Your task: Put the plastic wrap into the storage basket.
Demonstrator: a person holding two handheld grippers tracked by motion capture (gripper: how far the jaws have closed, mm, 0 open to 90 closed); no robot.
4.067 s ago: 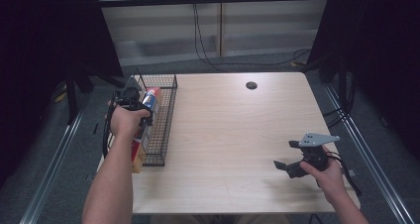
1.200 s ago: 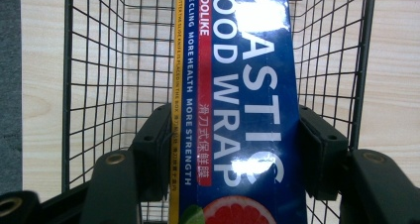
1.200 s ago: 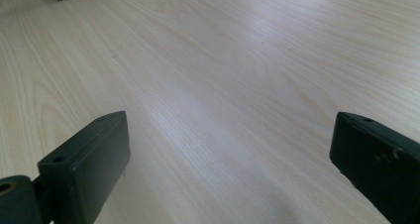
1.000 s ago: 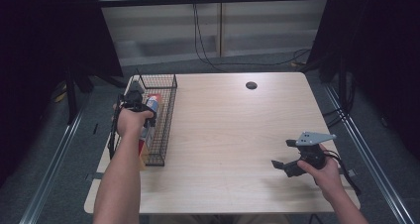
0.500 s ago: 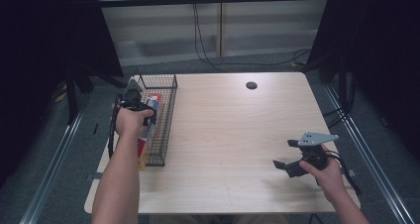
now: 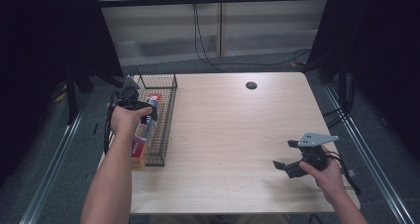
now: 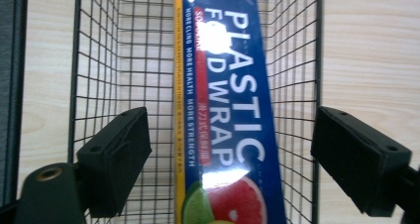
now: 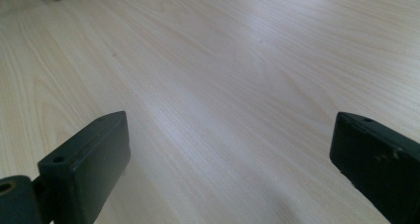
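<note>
— One box matters here: the plastic wrap box lies inside the wire basket at the table's left edge, its near end sticking out past the basket's near end in the high view.

— Which way does its length run?

— Along the basket, away from the person. In the left gripper view the box runs straight up the frame, between the two jaws and below them, so its long axis points the way the gripper looks and the jaws stand either side of its narrow width.

— Is the left gripper pinching it?

— No. Its jaws have just been opening and now stand wide, with clear gaps of basket mesh between each pad and the box. The box sits between them but neither pad touches it. I'd judge it has been let go into the basket.

— And the other hand?

— The right gripper hovers low over bare wood at the near right of the table, well apart from the basket. Its jaws are spread too, with nothing between them but tabletop.

— So which is nearer the box?

— The left, by far; it is directly over it. Any next grip or nudge would fall to that hand, and lifting clear means coming straight up between the basket's side walls.
</note>
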